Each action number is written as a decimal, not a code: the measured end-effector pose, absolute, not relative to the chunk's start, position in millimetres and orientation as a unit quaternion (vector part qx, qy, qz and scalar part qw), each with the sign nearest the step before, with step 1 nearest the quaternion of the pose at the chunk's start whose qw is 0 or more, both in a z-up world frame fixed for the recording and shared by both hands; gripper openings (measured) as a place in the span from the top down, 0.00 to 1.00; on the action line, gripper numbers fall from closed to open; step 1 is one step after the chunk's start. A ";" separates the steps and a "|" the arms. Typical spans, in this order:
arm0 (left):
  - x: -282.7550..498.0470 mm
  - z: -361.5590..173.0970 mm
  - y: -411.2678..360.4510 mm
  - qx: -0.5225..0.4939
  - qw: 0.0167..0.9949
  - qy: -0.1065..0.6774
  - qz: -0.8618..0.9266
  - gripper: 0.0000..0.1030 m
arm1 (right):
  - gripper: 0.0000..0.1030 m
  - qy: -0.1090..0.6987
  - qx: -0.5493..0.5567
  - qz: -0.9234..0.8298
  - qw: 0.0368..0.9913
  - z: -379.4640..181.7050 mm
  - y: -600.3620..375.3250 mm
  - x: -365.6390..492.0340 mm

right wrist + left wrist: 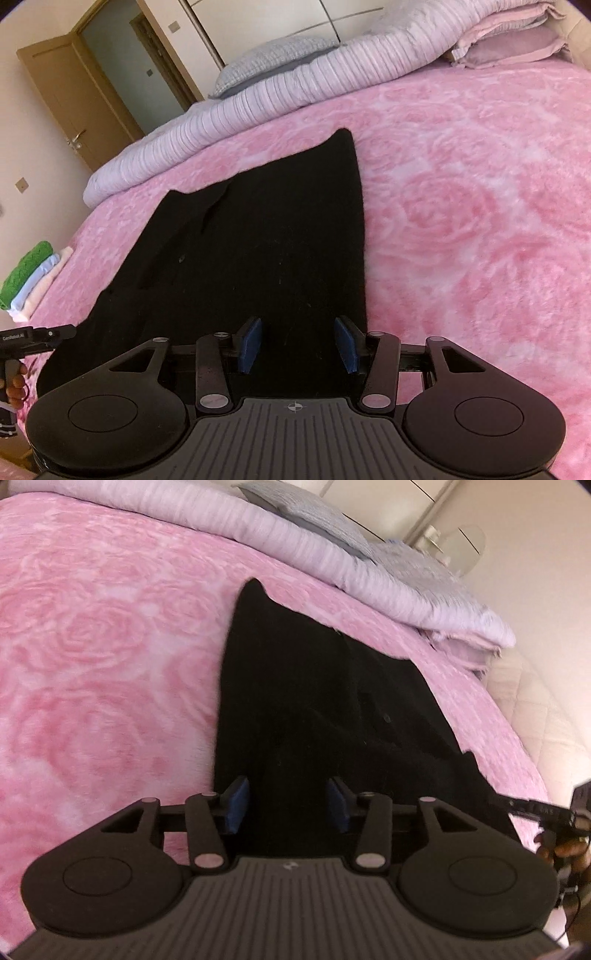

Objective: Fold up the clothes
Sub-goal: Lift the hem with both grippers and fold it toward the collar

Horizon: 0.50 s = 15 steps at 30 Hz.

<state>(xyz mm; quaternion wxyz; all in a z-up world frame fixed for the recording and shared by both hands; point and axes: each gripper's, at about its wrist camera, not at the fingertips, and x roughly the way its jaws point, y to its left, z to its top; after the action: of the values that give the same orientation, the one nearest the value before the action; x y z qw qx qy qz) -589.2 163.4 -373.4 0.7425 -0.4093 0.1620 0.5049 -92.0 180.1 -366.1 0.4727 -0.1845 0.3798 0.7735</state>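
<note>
Black cloth garment (314,701) lies flat on the pink rose-patterned plush blanket (92,646). Left gripper (288,803) and right gripper (298,343) hover over its near edge, jaws spread, gripping nothing.

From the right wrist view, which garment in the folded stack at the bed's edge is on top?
The green knitted one. It tops the folded stack, above a pale blue piece and a pale pink one. The black garment lies apart.
</note>
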 end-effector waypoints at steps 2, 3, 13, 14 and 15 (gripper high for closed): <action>-580.7 -375.0 164.2 -0.390 0.751 0.185 0.500 0.83 | 0.54 0.369 -0.196 0.779 0.468 -365.8 180.3 -96.6; -577.8 -375.1 163.3 -0.376 0.755 0.195 0.501 0.90 | 0.64 0.363 -0.204 0.783 0.462 -365.5 179.4 -99.5; -593.0 -349.1 155.2 -0.328 0.777 0.123 0.523 0.95 | 0.94 0.271 -0.179 0.815 0.480 -333.5 172.3 -102.8; -592.1 -347.8 159.7 -0.325 0.777 0.123 0.525 0.95 | 0.94 0.265 -0.172 0.817 0.483 -330.6 174.3 -102.8; -591.0 -346.8 164.7 -0.323 0.776 0.125 0.527 0.95 | 0.94 0.268 -0.172 0.814 0.486 -330.0 179.1 -103.5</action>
<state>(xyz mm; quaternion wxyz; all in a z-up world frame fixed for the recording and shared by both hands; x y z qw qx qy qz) -591.0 164.7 -346.8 0.7762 -0.3229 0.1248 0.5270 -103.5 179.1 -330.0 0.4863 -0.1716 0.2683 0.8137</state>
